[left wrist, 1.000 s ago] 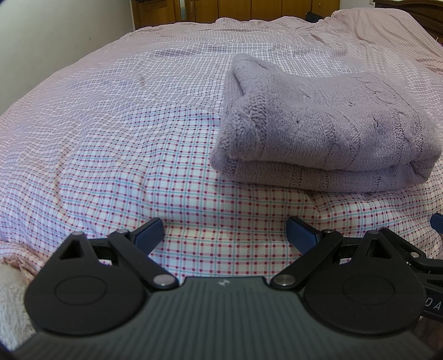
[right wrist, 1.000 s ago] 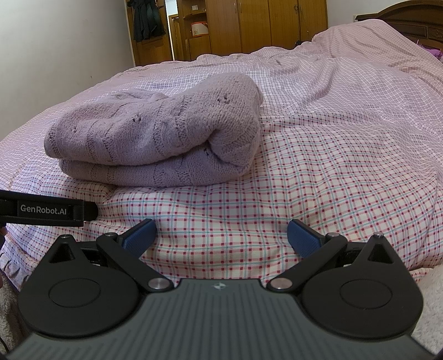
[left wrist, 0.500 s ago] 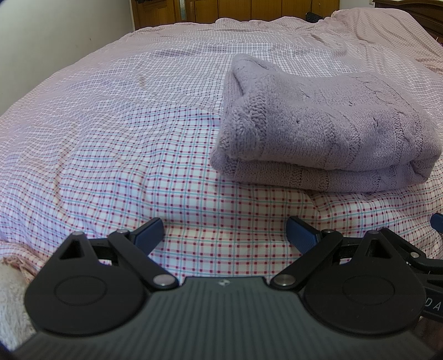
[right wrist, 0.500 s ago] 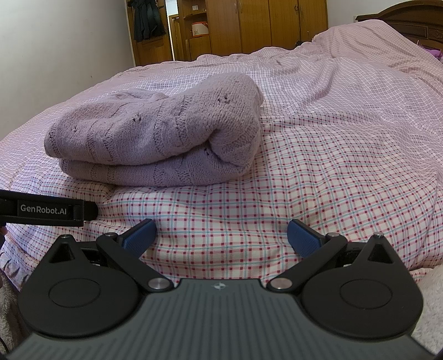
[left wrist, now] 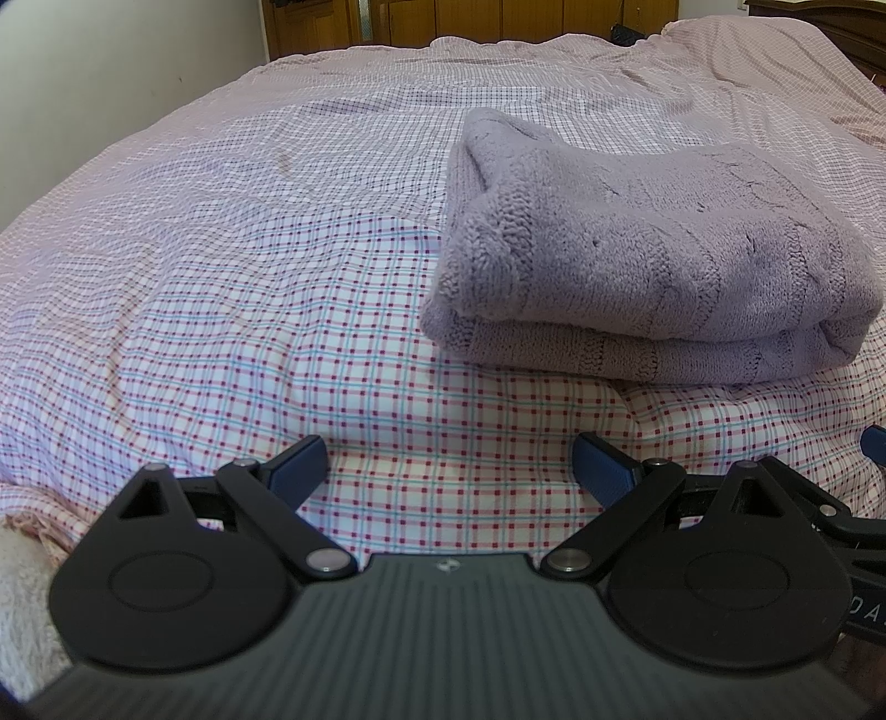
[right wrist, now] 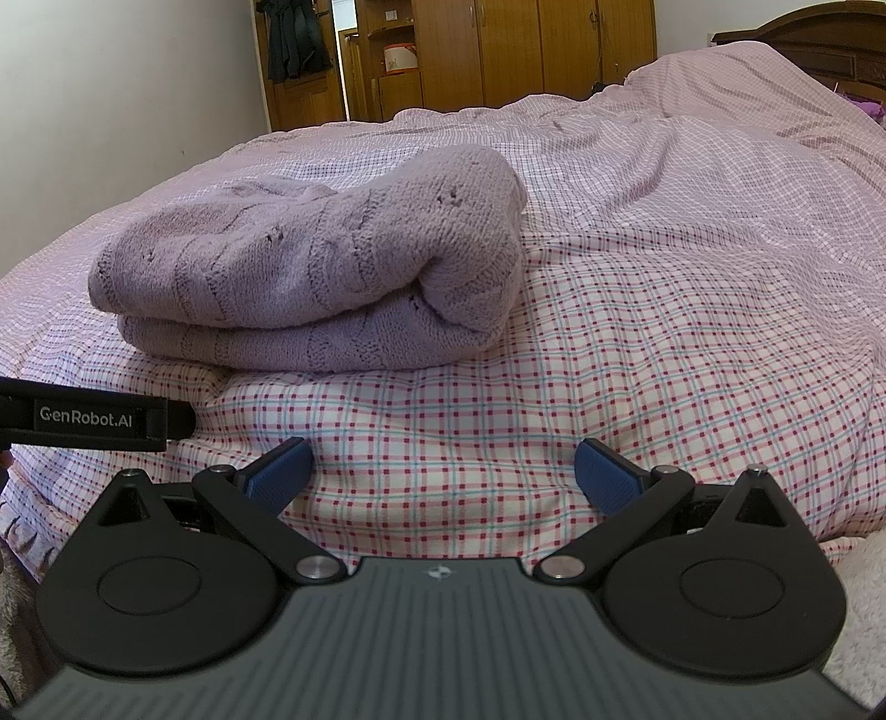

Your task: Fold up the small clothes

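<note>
Lilac knitted sweater [left wrist: 653, 266] lies folded on the pink checked bed cover [left wrist: 277, 277]; we hold the left hand-held gripper [left wrist: 448, 465] and right hand-held gripper [right wrist: 443, 471] spread wide, empty, just short of it.

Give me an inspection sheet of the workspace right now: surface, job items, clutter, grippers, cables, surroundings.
Surface: bed under a wrinkled pink checked cover.
Job's things: lilac knit sweater, folded in layers, lying on the cover.
Clutter: nothing seen.
Grippers: left gripper open, empty, short of the sweater; right gripper open, empty.
Cables: nothing seen.
Surroundings: wooden wardrobe, dark headboard, dark clothes hanging by a doorway.
</note>
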